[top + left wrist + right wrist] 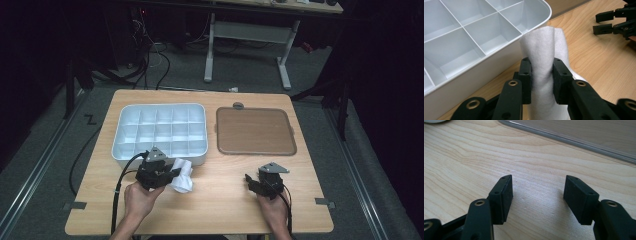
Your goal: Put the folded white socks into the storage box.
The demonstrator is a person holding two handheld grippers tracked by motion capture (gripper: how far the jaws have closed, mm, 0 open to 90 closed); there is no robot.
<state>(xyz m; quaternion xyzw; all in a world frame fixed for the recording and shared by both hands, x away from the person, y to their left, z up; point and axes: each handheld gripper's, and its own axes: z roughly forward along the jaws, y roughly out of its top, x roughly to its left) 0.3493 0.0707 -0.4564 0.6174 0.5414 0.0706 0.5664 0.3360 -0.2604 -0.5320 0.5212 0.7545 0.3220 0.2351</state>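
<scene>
A rolled white sock (544,50) sits pinched between the jaws of the left gripper (542,77), just beside the near wall of a white compartment tray (125,150) on the wooden table (225,200). The right gripper (537,197) rests apart, its jaws spread with nothing between them, near a brown lid (255,131). A clean next move would lift the sock clear of the rim before centring it over one cell, keeping the squeeze firm so the roll does not unfurl.
</scene>
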